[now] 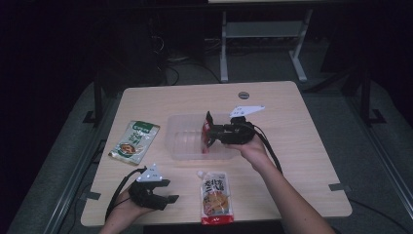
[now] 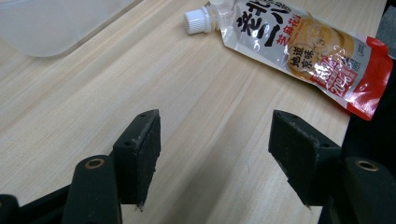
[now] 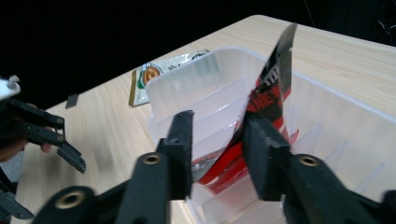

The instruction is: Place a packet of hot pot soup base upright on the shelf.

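My right gripper (image 3: pixel 217 154) over clear bin (image 3: pixel 196 74): jaws part-open, red pouch (image 3: pixel 273 88) standing between them, long axis upright, leaning on one pad. My left gripper (image 2: pixel 215 158) wide open, empty.

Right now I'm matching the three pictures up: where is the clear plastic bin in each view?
High view: clear bin at the table's centre.
Left gripper view: bin corner, top left.
Right gripper view: bin from middle to right edge.
Shared landmark: the pale wooden table.
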`<state>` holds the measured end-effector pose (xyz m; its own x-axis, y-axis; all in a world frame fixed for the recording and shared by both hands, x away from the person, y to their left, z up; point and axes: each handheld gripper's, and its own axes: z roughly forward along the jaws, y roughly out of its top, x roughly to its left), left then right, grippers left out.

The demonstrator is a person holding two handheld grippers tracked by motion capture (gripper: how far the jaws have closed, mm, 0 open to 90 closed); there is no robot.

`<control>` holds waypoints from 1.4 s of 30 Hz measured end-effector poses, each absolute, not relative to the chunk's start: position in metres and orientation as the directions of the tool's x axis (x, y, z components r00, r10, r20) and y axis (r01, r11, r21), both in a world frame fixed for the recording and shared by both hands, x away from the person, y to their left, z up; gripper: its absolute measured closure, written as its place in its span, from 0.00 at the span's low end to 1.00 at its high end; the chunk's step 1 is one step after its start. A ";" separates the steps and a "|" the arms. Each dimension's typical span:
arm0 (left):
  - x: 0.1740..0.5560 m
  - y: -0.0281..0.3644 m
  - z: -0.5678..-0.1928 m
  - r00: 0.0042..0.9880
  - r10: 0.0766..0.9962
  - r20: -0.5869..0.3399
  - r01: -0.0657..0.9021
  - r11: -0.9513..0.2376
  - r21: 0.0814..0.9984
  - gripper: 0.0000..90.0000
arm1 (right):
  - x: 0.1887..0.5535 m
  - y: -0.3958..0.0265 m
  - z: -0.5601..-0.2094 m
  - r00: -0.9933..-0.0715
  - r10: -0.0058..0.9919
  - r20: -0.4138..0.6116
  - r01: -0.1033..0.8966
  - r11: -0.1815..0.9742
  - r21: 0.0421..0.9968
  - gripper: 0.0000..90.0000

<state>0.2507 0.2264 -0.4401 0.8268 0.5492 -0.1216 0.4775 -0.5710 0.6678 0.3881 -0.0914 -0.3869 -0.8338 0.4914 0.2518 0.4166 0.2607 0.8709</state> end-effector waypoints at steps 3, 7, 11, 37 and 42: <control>0.251 0.226 -0.440 0.827 0.549 -0.121 0.476 -0.572 0.668 0.37 | 0.385 -0.094 -0.381 -0.833 0.492 0.253 0.416 0.256 0.872 0.56; 0.250 0.226 -0.441 0.826 0.550 -0.123 0.478 -0.567 0.671 0.37 | 0.382 -0.096 -0.376 -0.838 0.493 0.234 0.399 0.261 0.879 0.51; 0.250 0.225 -0.440 0.823 0.553 -0.125 0.481 -0.563 0.672 0.37 | 0.377 -0.101 -0.367 -0.841 0.495 0.217 0.393 0.285 0.874 0.45; 0.250 0.226 -0.440 0.823 0.555 -0.125 0.481 -0.561 0.674 0.37 | 0.344 -0.142 -0.361 -0.837 0.538 0.095 0.347 0.389 0.853 0.33; 0.250 0.226 -0.440 0.826 0.552 -0.117 0.473 -0.564 0.677 0.37 | 0.338 -0.151 -0.364 -0.833 0.546 0.087 0.343 0.387 0.856 0.33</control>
